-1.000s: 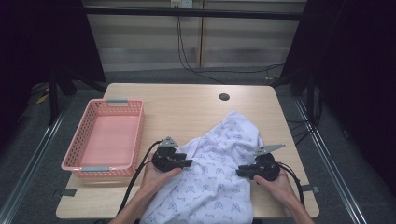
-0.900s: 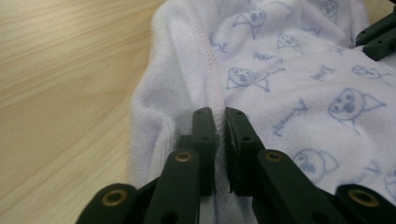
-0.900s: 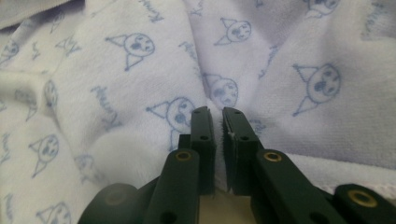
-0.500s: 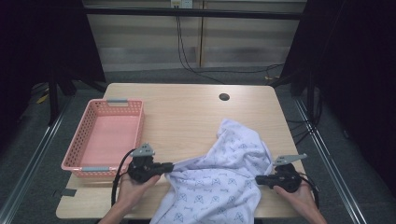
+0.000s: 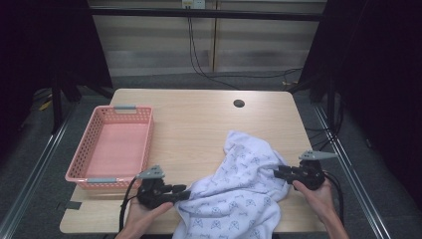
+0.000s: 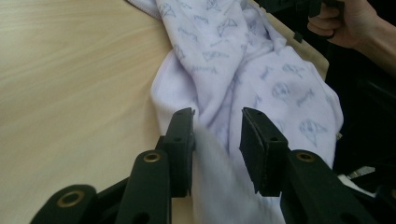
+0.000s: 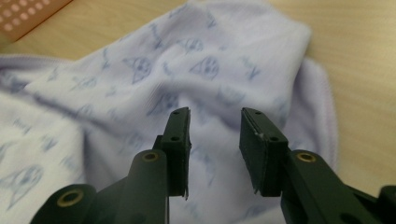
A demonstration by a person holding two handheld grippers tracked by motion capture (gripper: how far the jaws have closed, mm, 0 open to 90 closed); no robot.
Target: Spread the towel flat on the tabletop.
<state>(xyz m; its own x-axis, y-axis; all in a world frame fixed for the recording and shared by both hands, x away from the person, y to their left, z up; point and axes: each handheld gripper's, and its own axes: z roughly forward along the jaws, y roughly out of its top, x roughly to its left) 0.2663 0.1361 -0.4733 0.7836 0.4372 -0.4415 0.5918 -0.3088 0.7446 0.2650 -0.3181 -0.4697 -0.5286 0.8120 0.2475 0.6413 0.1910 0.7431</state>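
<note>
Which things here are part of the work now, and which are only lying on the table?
Part of the work:
- white printed cloth
- left hand-held gripper, jaws just opened, cloth between them
- right hand-held gripper, jaws just opened at the cloth

Only lying about:
- pink basket
- cables on the floor

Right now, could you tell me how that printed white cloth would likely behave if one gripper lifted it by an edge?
The cloth would probably go limp and drape, since it already lies in soft folds on the table. It looks light, a thin knit. Part of it hangs over the near table edge, so a light tug might slide it off.
</note>
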